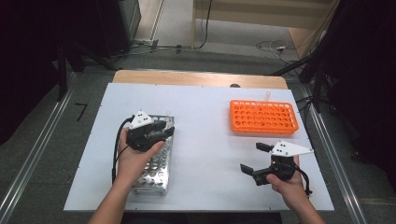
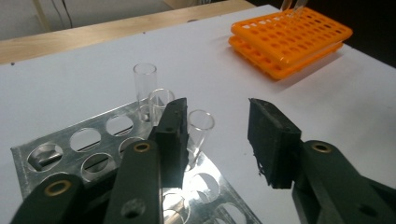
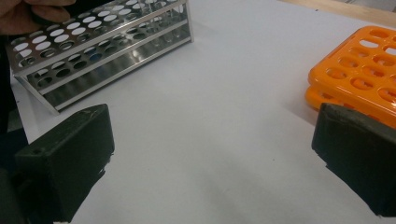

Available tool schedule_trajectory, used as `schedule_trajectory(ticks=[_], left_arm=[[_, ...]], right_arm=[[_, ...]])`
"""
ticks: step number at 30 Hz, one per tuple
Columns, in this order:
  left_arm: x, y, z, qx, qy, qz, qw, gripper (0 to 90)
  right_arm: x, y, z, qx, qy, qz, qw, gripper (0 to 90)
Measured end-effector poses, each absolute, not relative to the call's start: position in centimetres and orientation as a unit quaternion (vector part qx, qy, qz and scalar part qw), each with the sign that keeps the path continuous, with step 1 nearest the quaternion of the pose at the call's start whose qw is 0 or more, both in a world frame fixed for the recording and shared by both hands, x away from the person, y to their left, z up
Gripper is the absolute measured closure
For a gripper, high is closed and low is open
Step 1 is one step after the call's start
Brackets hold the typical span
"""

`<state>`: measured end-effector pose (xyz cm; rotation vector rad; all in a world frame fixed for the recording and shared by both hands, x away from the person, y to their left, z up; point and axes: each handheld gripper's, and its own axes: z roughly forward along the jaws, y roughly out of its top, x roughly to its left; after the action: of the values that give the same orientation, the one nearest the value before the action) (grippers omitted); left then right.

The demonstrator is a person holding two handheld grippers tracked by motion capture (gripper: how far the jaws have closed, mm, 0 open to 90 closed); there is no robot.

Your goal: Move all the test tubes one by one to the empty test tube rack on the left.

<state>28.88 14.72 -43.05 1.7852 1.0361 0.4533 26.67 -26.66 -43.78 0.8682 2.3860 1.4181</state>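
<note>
In the high view, the left tool [image 1: 159, 130] is held over the far end of a metal rack [image 1: 156, 170], which lies lengthwise on the white tabletop [image 1: 205, 121], its long axis running from the person's side away toward the far edge. The left hand [image 1: 135, 156] is wrapped around the tool's body from below, the forearm rising from the bottom edge, and the jaws are pointed to the right and slightly away. The right tool [image 1: 254, 158] is carried low above the tabletop, its jaws spread wide and aimed to the left; an orange rack [image 1: 264, 116] is set beyond it, well apart.

In the left gripper view, the left tool [image 2: 217, 140] is seen released, its jaws parted with nothing pressed between them. Three clear glass tubes are stood upright in the metal rack [image 2: 93, 144], mouths up: the nearest tube [image 2: 198, 130] is just beside the left jaw's inner face (whether it is touched cannot be told), a second tube [image 2: 159, 105] is partly hidden behind that jaw, and a third tube [image 2: 144, 84] is farther off. The orange rack [image 2: 289, 39] is seen ahead and to the right.

In the right gripper view, the right tool [image 3: 210, 158] is shown wide apart and holding nothing, above bare tabletop [image 3: 224, 93]. The metal rack [image 3: 102, 51] is placed ahead to the left, the orange rack [image 3: 364, 70] to the right.
</note>
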Motion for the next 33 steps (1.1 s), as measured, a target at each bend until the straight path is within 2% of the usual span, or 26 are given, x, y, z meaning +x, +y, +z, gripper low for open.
schedule_trajectory(ticks=[7,8,9,16,24,27,33], left_arm=[[27.7,14.5,-42.5,0.731,0.413,0.176,0.513,36.9],[27.5,14.5,-42.4,0.729,0.411,0.176,0.519,36.9],[27.0,14.5,-42.3,0.726,0.406,0.172,0.528,32.5],[25.8,14.3,-41.9,0.721,0.393,0.16,0.547,18.3],[24.8,14.4,-42.0,0.719,0.387,0.149,0.557,8.8],[24.5,14.2,-42.0,0.722,0.385,0.148,0.556,2.0],[24.3,14.0,-42.0,0.721,0.378,0.142,0.563,0.0]], right_arm=[[27.9,-27.5,-42.9,0.315,0.799,0.495,0.128,0.0],[27.9,-27.5,-42.9,0.315,0.799,0.495,0.128,0.0],[28.4,-27.5,-42.8,0.32,0.798,0.493,0.134,0.0],[30.7,-27.5,-42.7,0.333,0.797,0.479,0.154,0.0],[33.9,-27.8,-43.0,0.362,0.793,0.461,0.166,4.0],[35.2,-27.7,-43.0,0.372,0.792,0.454,0.169,6.0],[37.7,-27.6,-43.3,0.401,0.782,0.443,0.175,15.6]])
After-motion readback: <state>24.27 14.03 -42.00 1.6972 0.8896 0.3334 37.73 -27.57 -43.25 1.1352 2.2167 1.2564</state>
